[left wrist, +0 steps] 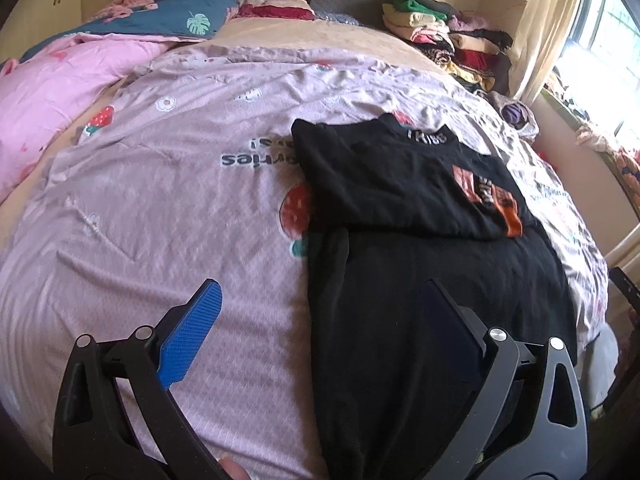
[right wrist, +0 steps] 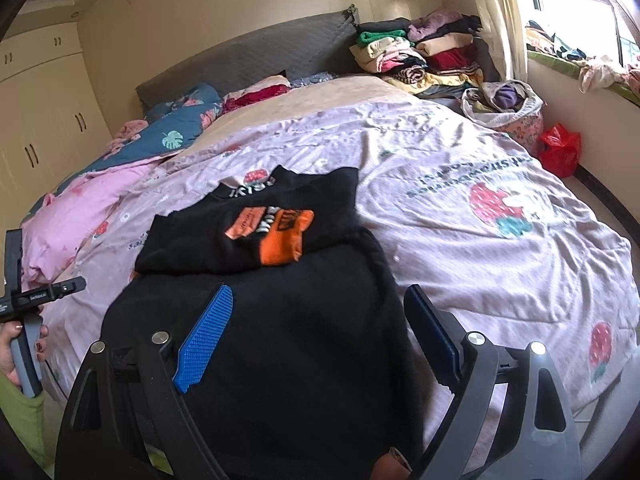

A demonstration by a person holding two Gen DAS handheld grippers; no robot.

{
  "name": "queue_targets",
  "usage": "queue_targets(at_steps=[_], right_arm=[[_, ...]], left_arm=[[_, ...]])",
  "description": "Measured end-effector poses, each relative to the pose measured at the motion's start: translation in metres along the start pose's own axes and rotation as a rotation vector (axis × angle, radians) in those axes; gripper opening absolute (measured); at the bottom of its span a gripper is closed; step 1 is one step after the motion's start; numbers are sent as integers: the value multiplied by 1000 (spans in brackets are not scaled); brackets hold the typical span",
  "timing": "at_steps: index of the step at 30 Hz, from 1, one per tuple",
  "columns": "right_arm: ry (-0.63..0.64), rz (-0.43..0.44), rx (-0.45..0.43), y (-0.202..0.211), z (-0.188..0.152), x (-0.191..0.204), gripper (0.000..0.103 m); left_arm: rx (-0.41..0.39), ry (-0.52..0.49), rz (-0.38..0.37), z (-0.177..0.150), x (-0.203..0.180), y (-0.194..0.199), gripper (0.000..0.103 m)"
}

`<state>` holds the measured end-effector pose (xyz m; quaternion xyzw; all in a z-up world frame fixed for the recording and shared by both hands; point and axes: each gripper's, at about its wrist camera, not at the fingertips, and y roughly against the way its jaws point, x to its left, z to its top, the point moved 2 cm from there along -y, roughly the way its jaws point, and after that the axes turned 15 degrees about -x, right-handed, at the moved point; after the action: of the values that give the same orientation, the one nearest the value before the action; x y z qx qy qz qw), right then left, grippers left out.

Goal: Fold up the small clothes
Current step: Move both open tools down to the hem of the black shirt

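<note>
A black garment [left wrist: 432, 304] lies spread flat on the pink strawberry bedspread [left wrist: 168, 200]. Its top part with an orange print [left wrist: 492, 196] is folded over the lower part. It also shows in the right wrist view [right wrist: 288, 340], orange print [right wrist: 276, 232] facing up. My left gripper [left wrist: 324, 300] is open and empty, hovering over the garment's left edge near the bed's front. My right gripper [right wrist: 320, 304] is open and empty above the garment's lower half. The left gripper's handle [right wrist: 24, 320] shows at the left edge of the right wrist view.
A pile of folded clothes [right wrist: 424, 56] sits at the bed's far right corner by the grey headboard [right wrist: 248, 56]. A pink and blue quilt [left wrist: 100, 52] is bunched at the far left. A basket [right wrist: 508, 108] and a red bag [right wrist: 560, 148] stand beside the bed under the window.
</note>
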<state>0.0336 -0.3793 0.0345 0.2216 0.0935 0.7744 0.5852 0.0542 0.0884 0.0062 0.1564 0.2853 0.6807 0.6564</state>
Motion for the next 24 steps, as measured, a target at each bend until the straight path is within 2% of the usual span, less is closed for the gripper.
queue_targets(at_steps=[6,23,24], right_arm=[[-11,2,20,12,-11,-14,86],[11,23,83,31,-44,-19,87],[10,24,88,31,-46,-19,87]], left_arm=[[35,-15,-2,-15,0,5,93],[136,-55,-59,-52,-4,14,93],[140,-55,-62,-53,-3,14,91]])
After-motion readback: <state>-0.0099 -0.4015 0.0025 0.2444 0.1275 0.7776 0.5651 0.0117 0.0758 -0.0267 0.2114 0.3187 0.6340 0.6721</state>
